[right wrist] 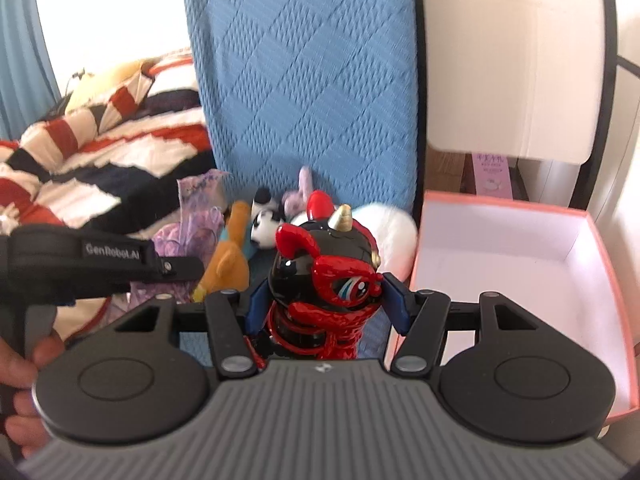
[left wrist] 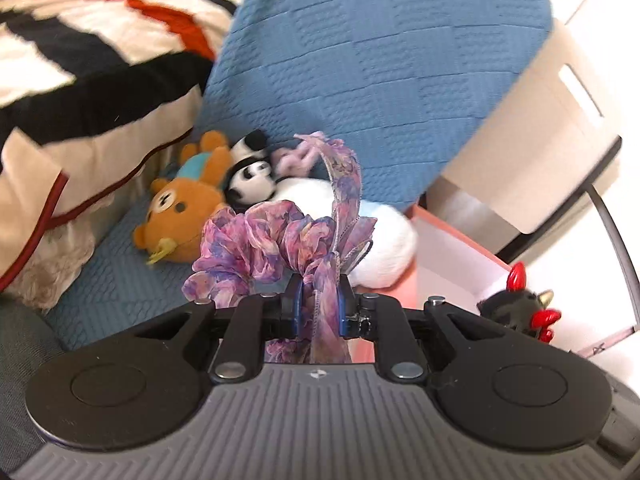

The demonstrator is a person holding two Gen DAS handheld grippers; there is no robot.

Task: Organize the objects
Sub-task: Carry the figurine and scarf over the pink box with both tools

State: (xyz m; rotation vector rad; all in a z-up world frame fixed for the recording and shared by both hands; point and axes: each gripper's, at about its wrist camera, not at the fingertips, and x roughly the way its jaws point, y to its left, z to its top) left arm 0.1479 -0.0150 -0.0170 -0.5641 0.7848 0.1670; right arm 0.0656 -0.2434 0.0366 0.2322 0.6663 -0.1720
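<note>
My left gripper [left wrist: 319, 308] is shut on a pink-purple floral scrunchie with ribbon tails [left wrist: 276, 244], held above the blue sofa seat. My right gripper [right wrist: 326, 300] is shut on a glossy black and red horned figurine [right wrist: 324, 264], held left of an open pink box [right wrist: 520, 264] with a white inside. The figurine also shows at the right edge of the left wrist view [left wrist: 520, 308], by the box [left wrist: 452, 256]. An orange bear plush [left wrist: 180, 216], a panda plush [left wrist: 250, 176] and a white plush [left wrist: 384, 248] lie on the seat.
A blue quilted sofa back [right wrist: 304, 80] rises behind the toys. A red, white and black striped blanket [right wrist: 100, 152] lies to the left. A beige chair [right wrist: 520, 80] stands behind the box. The left gripper's body [right wrist: 80, 268] reaches in from the left.
</note>
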